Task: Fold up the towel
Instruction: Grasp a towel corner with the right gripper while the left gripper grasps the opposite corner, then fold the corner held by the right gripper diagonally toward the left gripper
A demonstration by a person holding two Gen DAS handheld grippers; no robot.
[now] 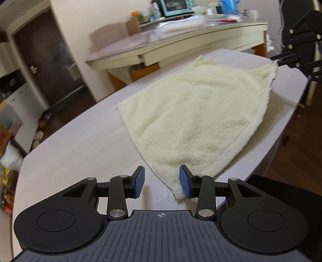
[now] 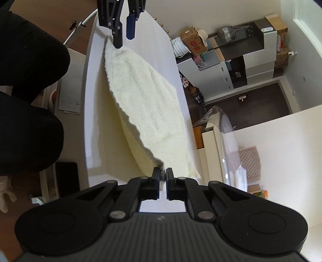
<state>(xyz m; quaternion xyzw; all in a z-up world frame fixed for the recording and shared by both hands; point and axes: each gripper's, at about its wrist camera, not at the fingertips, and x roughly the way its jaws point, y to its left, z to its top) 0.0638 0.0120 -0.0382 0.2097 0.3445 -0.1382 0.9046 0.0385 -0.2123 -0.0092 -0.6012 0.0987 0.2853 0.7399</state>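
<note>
While my right hand-held gripper (image 2: 163,174) pinches one towel (image 1: 193,112) corner just off the tabletop (image 1: 80,145), the first fold looks barely begun | my left hand-held gripper (image 1: 162,181) gapes around the near corner, unclamped | next I judge: clamp, then carry both corners across together.

Probably home: toaster oven (image 1: 176,7) on cluttered side table (image 1: 181,40), cabinets (image 2: 217,74), dark door (image 2: 247,96).
</note>
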